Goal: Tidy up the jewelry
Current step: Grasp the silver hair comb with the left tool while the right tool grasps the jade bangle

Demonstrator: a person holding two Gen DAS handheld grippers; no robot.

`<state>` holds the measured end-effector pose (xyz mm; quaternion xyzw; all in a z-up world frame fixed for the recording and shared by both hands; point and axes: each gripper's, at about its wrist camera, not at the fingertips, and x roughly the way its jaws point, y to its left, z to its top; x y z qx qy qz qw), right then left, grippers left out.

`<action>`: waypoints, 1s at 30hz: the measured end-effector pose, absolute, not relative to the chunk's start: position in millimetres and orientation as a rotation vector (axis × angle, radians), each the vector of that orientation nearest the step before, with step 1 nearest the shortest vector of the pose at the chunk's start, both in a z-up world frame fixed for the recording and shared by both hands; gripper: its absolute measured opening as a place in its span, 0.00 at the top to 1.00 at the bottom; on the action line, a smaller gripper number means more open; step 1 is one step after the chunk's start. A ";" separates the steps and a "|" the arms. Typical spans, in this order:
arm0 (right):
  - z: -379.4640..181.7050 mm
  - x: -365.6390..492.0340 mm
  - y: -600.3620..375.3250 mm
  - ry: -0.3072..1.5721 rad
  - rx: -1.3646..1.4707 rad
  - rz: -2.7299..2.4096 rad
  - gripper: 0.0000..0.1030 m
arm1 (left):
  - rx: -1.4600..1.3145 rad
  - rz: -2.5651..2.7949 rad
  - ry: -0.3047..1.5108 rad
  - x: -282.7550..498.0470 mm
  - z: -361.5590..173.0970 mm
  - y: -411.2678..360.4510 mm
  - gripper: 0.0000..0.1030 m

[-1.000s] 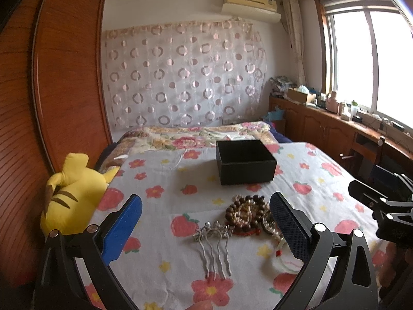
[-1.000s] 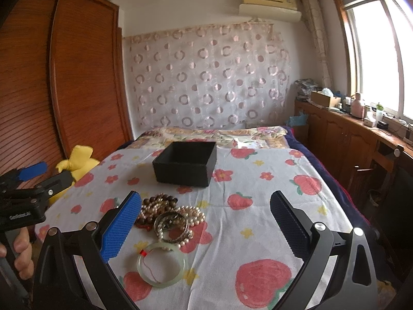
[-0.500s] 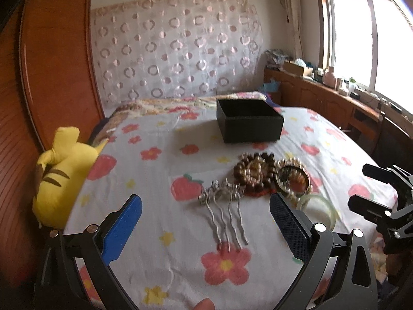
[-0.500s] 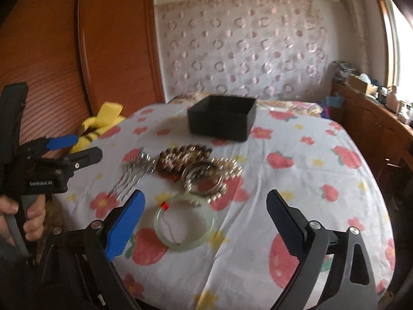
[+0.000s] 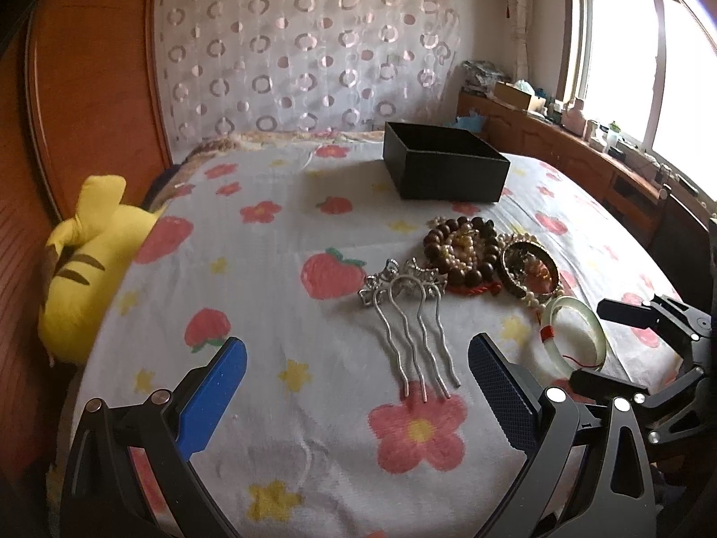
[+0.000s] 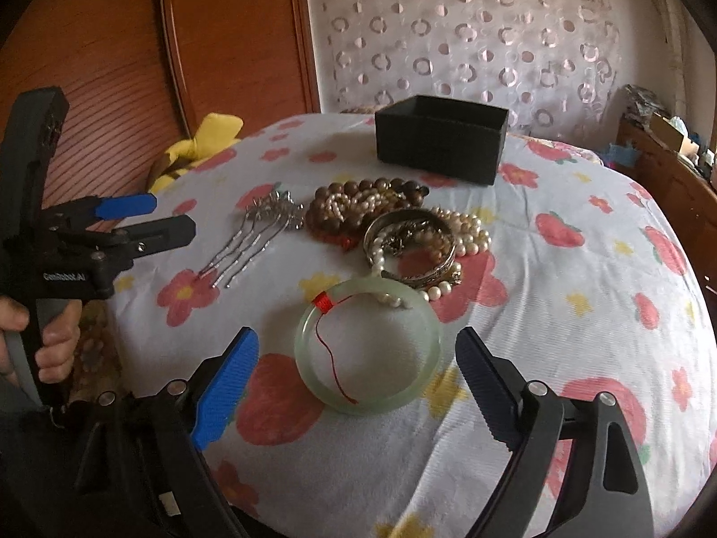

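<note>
The jewelry lies in a loose cluster on the bed (image 5: 278,242), on a white sheet printed with strawberries and flowers, just in front of the open black box (image 5: 443,166), which stands toward the head of the bed. Nearest the box is a brown wooden bead bracelet (image 5: 461,242) with paler beads bunched inside it; just beside it, on the window side, lies a metal bangle (image 5: 531,269) on a pearl strand (image 6: 466,233). In front of the beads lies a silver hair comb (image 5: 410,314), its ornamented head touching them and its four wavy prongs pointing away from the box. A pale green jade bangle (image 6: 367,349) with a red thread tied to it lies flat farthest from the box, its far rim touching the pearl strand. The left tongs (image 5: 358,385) stand wide open with nothing between the pads; the prong tips of the comb lie just ahead of the gap, toward the dark pad. The right tongs (image 6: 358,381) are open and have just been closing slightly; the jade bangle lies between the pads and slightly ahead of them, untouched by either. A hand (image 6: 49,336) grips the handle of the left tongs. A yellow plush toy (image 5: 85,269) rests against the wooden wall panel, well apart from the box.
</note>
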<state>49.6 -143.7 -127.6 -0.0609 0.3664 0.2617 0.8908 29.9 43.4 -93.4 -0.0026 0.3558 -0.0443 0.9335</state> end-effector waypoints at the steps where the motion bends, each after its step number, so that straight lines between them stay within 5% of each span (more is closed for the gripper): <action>1: -128.8 50.1 -142.2 0.763 -0.134 0.542 0.13 | -0.012 -0.092 0.734 30.8 -94.9 44.8 0.07; 8: -134.9 52.3 -137.1 0.768 -0.196 0.508 0.27 | -0.031 -0.104 0.770 37.4 -102.8 48.1 0.07; 30: -123.7 53.2 -179.8 0.723 -0.142 0.453 0.27 | 0.053 -0.182 0.851 94.3 -112.6 8.0 0.20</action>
